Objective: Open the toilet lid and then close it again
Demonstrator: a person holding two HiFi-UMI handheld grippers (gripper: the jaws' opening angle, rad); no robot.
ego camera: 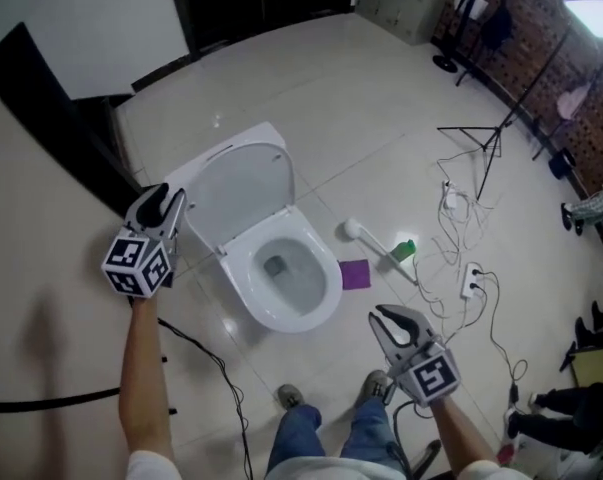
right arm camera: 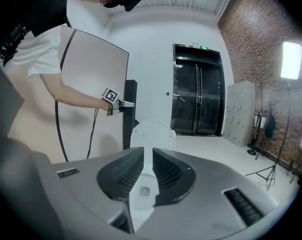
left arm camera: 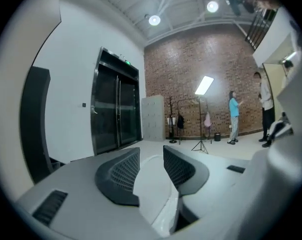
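The white toilet stands mid-floor with its lid [ego camera: 243,186] raised upright over the open bowl [ego camera: 286,273]. My left gripper [ego camera: 171,206] is held up just left of the lid's edge. In the left gripper view that gripper [left arm camera: 152,156] is open, with the lid's white rim [left arm camera: 153,186] showing low in the gap, not pressed by the pads. My right gripper [ego camera: 399,318] hangs in front of the bowl, to its right, well clear of it. Its jaws [right arm camera: 148,156] stand close together with nothing between them, and the lid [right arm camera: 153,133] and the left gripper [right arm camera: 121,103] show beyond.
On the floor right of the bowl lie a purple cloth [ego camera: 355,274], a white brush [ego camera: 366,238] and a green bottle [ego camera: 405,250]. Cables and a power strip [ego camera: 471,280] and a tripod [ego camera: 486,143] are further right. A black cable [ego camera: 206,353] trails left of my feet.
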